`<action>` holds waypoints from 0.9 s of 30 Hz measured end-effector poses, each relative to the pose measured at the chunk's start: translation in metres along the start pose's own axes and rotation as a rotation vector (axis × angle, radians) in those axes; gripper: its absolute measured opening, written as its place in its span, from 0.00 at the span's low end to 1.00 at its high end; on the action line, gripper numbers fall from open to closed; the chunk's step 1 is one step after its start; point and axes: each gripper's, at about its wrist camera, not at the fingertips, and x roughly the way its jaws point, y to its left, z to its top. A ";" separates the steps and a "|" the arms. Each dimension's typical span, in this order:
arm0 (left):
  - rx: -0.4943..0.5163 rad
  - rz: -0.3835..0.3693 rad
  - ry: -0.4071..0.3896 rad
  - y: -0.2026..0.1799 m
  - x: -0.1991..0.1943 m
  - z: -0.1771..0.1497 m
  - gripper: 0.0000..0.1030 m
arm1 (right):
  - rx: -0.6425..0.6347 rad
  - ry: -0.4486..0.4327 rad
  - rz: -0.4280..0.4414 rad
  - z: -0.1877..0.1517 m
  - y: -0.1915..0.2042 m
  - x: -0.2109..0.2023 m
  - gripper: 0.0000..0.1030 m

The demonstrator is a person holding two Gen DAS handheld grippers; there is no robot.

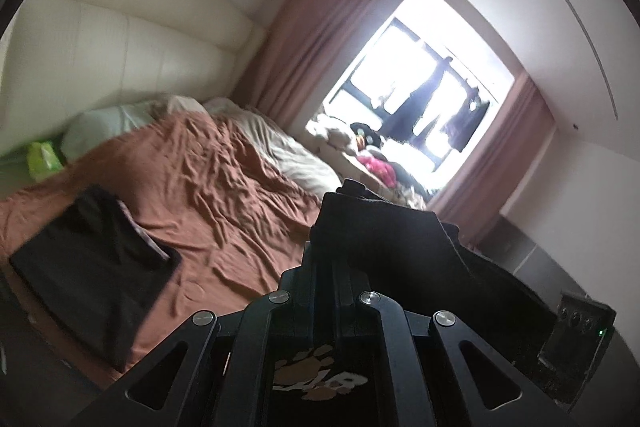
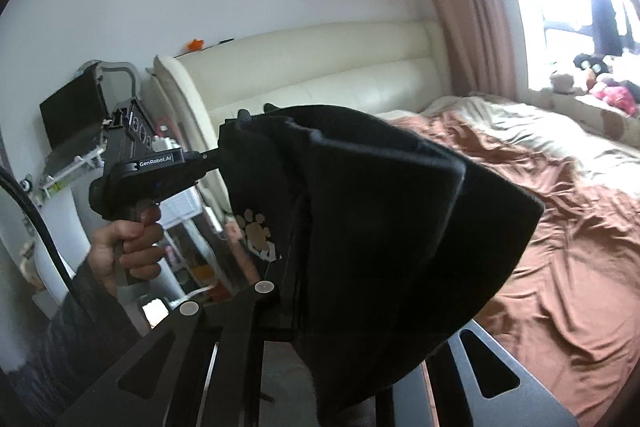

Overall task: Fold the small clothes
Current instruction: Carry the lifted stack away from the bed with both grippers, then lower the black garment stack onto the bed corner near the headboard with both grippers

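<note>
Holding a black garment (image 2: 384,227) aloft above the brown bed (image 1: 224,187), both the left gripper (image 2: 236,131) and right gripper (image 2: 296,267) clamping its cloth.

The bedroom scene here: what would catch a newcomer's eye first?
A black garment with a tan paw print hangs in mid-air, pinched between the left gripper and the right gripper, both shut on it. Behind lies a bed in a rumpled brown sheet, a folded black garment near its edge.
</note>
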 end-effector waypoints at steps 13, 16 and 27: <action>0.128 0.206 -0.084 0.068 -0.035 0.066 0.05 | -0.090 -0.010 0.114 0.023 0.016 0.086 0.08; 0.139 0.242 -0.110 0.092 -0.042 0.080 0.05 | -0.106 -0.006 0.143 0.025 0.018 0.112 0.08; 0.115 0.396 -0.118 0.170 -0.048 0.106 0.05 | -0.112 0.032 0.238 0.028 0.019 0.209 0.08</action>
